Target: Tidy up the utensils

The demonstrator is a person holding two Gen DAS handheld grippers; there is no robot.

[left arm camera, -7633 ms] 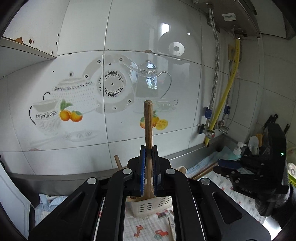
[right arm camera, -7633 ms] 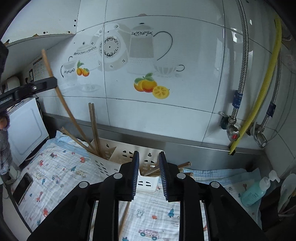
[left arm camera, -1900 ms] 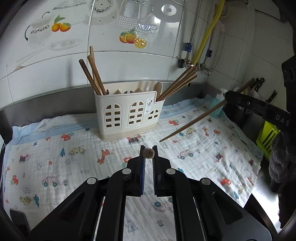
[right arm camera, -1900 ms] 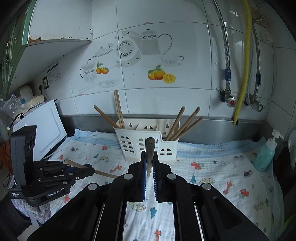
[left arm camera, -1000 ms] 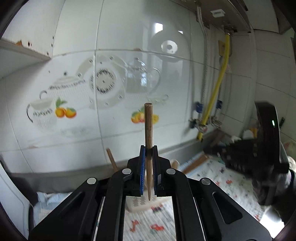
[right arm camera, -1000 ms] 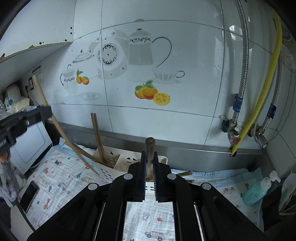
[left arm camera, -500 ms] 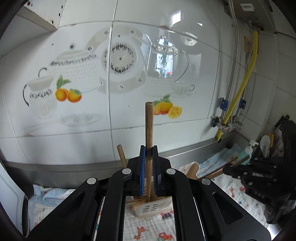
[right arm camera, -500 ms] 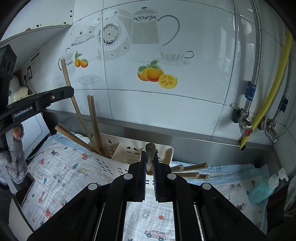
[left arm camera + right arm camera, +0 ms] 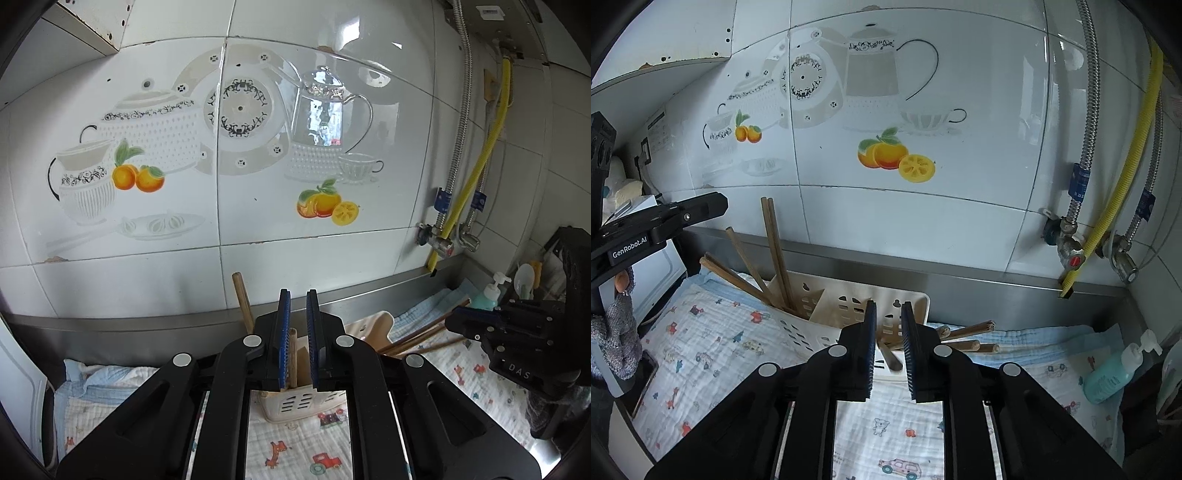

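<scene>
Covering the surface: a white cloth (image 9: 713, 343) printed with small cars, trees and animals, with a pale blue layer showing at its back edge.
Back wall: glossy white tiles (image 9: 332, 251) with a printed picture of teapots, a plate, cups and oranges (image 9: 882, 153); a steel strip runs along the foot of the wall.
Right corner: a yellow hose (image 9: 1126, 158) and braided metal hoses drop to valves, one with a red handle; a teal pump bottle (image 9: 1108, 376) stands on the cloth below.
Left side: a white appliance at the edge of the right wrist view, and a dark phone (image 9: 646, 380) lying on the cloth.
Holder: a cream slotted utensil holder (image 9: 827, 306) sits on the cloth against the steel strip.
Chopsticks: brown wooden chopsticks (image 9: 775, 251) lean out of the holder's left end; more poke out at its right end, low over the cloth.
Left hand-held gripper (image 9: 297, 343): over the holder, jaws slightly parted, have just been opening; one chopstick (image 9: 292, 356) stands loose in the gap, its lower end in the holder.
Right hand-held gripper (image 9: 888, 347): over the holder's right part, jaws parted, have just been opening; a dark stick tip (image 9: 888, 356) lies between them, pads off it.
</scene>
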